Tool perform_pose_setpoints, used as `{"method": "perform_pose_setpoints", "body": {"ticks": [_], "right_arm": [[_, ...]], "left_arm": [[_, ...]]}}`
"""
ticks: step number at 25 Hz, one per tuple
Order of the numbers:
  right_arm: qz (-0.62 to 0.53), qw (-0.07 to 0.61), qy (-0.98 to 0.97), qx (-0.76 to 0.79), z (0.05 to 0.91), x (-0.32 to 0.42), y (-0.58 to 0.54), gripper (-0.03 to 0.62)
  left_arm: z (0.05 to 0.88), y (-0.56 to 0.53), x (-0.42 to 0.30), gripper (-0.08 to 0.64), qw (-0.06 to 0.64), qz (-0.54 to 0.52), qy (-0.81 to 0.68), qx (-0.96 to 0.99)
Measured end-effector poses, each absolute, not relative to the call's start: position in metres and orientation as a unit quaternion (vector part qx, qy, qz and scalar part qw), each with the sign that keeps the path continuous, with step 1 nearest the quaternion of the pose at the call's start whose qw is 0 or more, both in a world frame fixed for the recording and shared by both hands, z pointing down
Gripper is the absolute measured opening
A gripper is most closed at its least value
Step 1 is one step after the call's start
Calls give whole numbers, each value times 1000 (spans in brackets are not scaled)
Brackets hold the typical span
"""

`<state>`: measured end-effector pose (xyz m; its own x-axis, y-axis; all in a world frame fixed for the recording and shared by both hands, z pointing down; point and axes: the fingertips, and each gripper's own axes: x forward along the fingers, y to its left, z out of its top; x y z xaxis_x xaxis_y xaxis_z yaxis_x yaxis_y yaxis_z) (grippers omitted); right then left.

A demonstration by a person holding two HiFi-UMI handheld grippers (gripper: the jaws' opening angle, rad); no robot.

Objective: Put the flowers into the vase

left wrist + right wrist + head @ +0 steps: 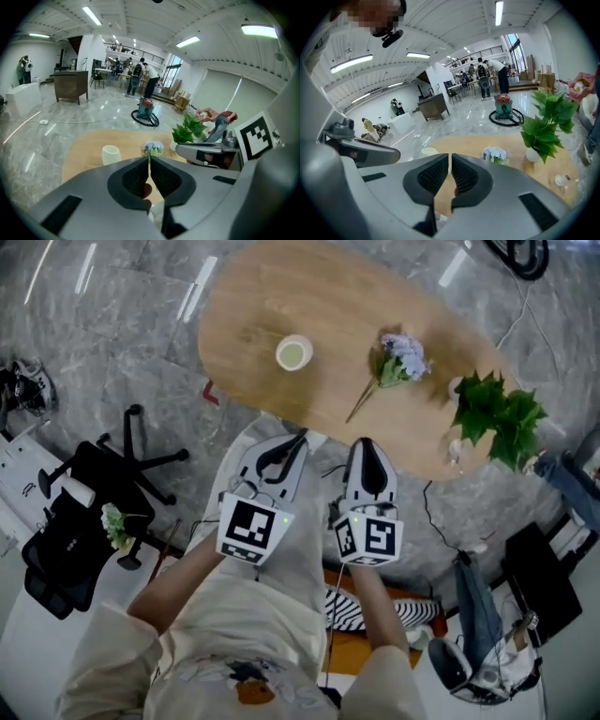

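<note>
Surface (pixel 272 296): a light wood top shaped like an egg, in the upper middle of the head view.
Vase (pixel 293 353): a small pale cup. It stands upright on the surface, a bit left of the middle.
Flowers (pixel 401 359): pale purple blooms with green leaves and a long stem. They lie flat on the surface, to the right of the vase and well apart from it.
Green plant (pixel 497 413): big leaves in a little white pot, at the right end of the surface, near the flowers.
Left gripper (pixel 300 437): in the middle of the head view, close to the lower edge of the surface. It points up the frame. Its jaws are closed together with nothing between them.
Right gripper (pixel 366 443): just beside the left gripper, on its right. Its jaws are pressed together too and hold nothing.
Left gripper view: the vase is to the left of the jaw tips, and the flowers are right above them.
Black chair (pixel 89 493): on the floor, at the left of the head view.
</note>
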<state>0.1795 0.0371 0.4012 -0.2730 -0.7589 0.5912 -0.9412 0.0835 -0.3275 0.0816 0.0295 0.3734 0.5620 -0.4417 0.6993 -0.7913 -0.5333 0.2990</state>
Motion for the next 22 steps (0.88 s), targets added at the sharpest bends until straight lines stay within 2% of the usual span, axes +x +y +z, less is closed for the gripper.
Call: {"method": "perform_pose_setpoints", "body": {"ticks": [7, 10, 13, 22], "right_arm": [[373, 158, -712, 573, 453, 184, 11, 11], [391, 159, -708, 567, 473, 186, 9, 80], [411, 162, -693, 569, 495, 190, 13, 111], [469, 168, -627, 599, 562, 214, 15, 120]], "left_arm": [[405, 18, 76, 21, 322, 285, -385, 817], [415, 17, 79, 21, 321, 284, -381, 820], [431, 18, 81, 21, 320, 290, -376, 820], [464, 20, 74, 21, 331, 304, -373, 812]]}}
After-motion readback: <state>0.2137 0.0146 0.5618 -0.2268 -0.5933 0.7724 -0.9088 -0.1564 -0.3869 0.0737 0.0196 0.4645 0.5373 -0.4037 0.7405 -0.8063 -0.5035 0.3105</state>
